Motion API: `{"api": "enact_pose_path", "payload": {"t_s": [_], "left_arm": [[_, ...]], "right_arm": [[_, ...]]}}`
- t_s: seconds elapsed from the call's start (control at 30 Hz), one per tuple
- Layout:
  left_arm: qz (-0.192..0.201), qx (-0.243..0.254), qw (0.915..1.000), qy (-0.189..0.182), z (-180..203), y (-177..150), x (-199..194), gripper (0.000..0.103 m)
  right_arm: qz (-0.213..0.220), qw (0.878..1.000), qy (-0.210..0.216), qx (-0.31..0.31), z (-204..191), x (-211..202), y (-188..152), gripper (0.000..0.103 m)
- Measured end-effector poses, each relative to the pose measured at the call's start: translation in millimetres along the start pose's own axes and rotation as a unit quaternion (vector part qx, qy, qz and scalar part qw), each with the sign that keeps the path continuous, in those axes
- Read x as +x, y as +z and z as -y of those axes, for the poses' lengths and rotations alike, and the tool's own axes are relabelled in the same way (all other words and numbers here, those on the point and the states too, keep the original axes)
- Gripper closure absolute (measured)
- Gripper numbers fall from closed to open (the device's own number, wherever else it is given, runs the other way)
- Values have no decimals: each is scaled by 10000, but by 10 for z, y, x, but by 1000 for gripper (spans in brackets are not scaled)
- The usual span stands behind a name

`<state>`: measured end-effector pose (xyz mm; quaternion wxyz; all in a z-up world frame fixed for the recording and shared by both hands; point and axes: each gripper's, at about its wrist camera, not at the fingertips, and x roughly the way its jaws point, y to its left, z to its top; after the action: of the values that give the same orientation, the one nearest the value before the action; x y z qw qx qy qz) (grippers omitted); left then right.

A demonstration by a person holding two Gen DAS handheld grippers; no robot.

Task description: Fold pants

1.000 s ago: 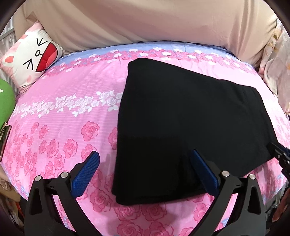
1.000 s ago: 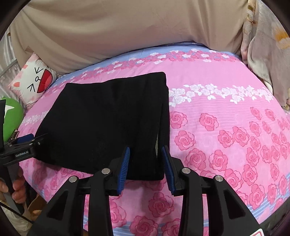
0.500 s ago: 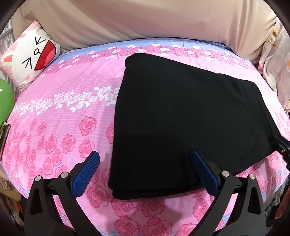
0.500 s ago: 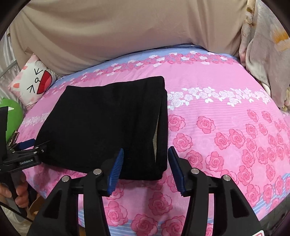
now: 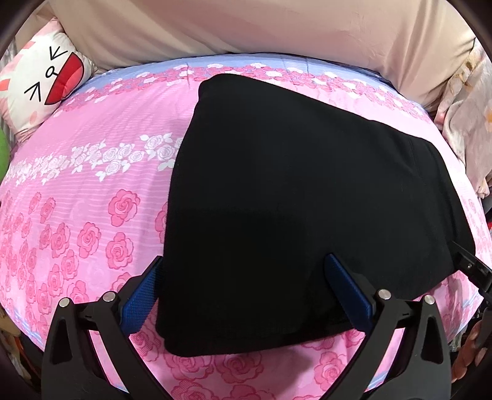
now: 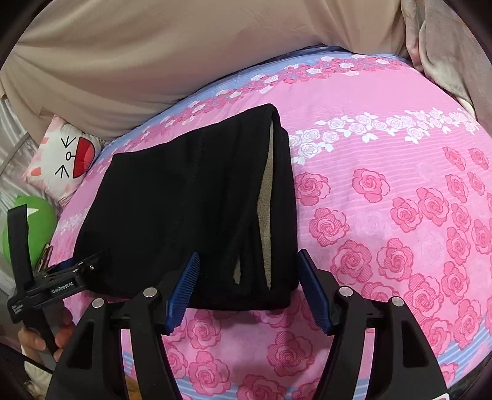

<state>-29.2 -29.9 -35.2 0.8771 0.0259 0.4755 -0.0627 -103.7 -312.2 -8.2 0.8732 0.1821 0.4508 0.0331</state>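
Note:
The black pants (image 5: 301, 209) lie folded into a flat stack on the pink rose bedsheet (image 5: 92, 190). My left gripper (image 5: 246, 286) is open and empty, its blue pads straddling the stack's near left corner from above. In the right wrist view the pants (image 6: 184, 200) show a beige fleece lining along their right edge. My right gripper (image 6: 249, 292) is open and empty over the stack's near right corner. The left gripper (image 6: 70, 274) also shows there at the pants' left edge.
A cat-face pillow (image 5: 46, 83) and a green plush (image 6: 33, 227) sit at the left. A beige cover (image 5: 246, 27) rises behind the bed. A floral blanket (image 5: 470, 123) lies at the right. The bed's near edge (image 6: 276, 384) is just below the grippers.
My right gripper has opened wider and let go of the pants' near right corner. Both grippers drew slightly closer over the stack. The pants have stayed in place.

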Motion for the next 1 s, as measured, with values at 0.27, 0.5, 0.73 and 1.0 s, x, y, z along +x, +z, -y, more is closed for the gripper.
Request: {"api": "enact_pose_path", "payload": {"t_s": [0.27,0.5,0.73,1.0], "left_arm": [[234,44,9994,-268,-16,51,-170,5],[-179,-249,9949,-962,-295,47,62,5],[-47,-341,9920,-1210,-365,95,139,5],[64,-308,9894,-1421,-311,162,121,24]], "right_arm": [[115,9999,1,-109,-79,-69,50,35],[-37,10000,27,-43,-14,15,-5,32],[-91,9989,403,206,114,109,-23,26],[38,9967,774,253,114,225,68,46]]}}
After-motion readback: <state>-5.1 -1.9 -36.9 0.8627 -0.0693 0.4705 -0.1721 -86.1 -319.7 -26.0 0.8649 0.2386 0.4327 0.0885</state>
